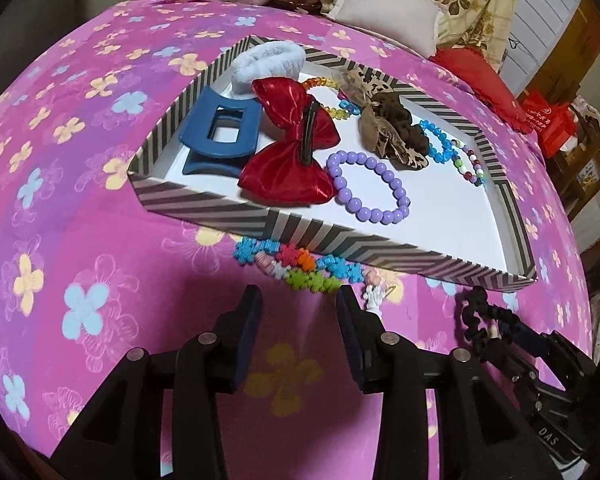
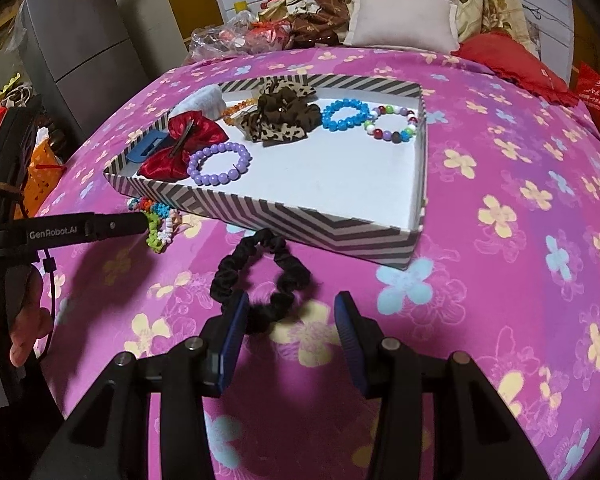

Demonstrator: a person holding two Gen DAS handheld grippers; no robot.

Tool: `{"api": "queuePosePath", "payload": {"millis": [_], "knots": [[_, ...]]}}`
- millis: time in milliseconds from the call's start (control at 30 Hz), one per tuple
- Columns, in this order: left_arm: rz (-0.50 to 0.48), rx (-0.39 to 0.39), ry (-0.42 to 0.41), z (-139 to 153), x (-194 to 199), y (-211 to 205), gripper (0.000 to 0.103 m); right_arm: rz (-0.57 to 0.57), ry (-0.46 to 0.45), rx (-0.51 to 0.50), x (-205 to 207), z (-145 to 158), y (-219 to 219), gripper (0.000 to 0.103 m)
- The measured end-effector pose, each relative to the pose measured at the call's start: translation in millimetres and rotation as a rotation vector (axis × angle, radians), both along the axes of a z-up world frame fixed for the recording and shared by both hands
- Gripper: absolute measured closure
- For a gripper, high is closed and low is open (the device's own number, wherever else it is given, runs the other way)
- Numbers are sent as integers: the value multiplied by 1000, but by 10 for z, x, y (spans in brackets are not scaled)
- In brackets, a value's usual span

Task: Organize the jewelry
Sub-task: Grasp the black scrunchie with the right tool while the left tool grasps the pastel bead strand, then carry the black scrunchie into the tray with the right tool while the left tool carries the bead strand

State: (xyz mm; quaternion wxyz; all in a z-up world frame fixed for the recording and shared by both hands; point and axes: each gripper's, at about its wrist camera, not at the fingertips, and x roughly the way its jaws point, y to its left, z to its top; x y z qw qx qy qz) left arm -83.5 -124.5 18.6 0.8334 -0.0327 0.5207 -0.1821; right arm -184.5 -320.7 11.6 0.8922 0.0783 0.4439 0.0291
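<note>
Your right gripper [image 2: 288,320] stands wide and empty, low centre of its view, with the black ruffled fabric scrunchie [image 2: 260,280] lying on the pink flowered bedspread [image 2: 500,280] just beyond its fingertips, in front of the striped cardboard tray [image 2: 300,224]; your left gripper [image 1: 298,312] is likewise spread and empty, its tips just short of the bright knotted elastic hair ties [image 1: 296,266] heaped against the tray's near wall. The scrunchie looks light, soft and limp; it should sag and stretch rather than slip, so pinch one gathered stretch of the loop, taking care not to nip the cloth beneath.
</note>
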Motion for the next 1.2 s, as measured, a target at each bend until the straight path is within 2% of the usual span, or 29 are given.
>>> {"api": "queuePosePath", "payload": {"millis": [200,367,400,433,467,533,567,667,900,1033,1200], "knots": [[-6,-43,16,20,-18,-50,74,2,-7,1,49,-4,13,57],[-15,-1,-10,-10,-33,-141,74,7,-13,-24,89,-17,41,57],[-17,4,-17,-7,-42,-148,75,9,-12,-37,92,-18,51,64],[-19,12,-22,-10,-49,-151,82,11,-11,-59,95,-19,64,71],[-24,14,-23,-14,-52,-146,91,13,-9,-81,97,-21,79,86],[-52,-15,-13,-23,-44,-117,100,16,-9,-83,89,-24,74,90],[-57,-32,-3,-26,-44,-88,99,22,-6,-79,78,-22,73,93],[-77,-29,-3,-17,-82,-37,100,34,-9,-76,28,-5,86,94],[-127,-2,-66,148,-277,100,100,60,-53,-74,-135,181,130,94],[-134,-33,-73,324,-314,205,100,59,-88,-49,-207,342,104,94],[-154,-60,-118,687,-318,238,100,63,-133,-41,-247,552,90,94]]}}
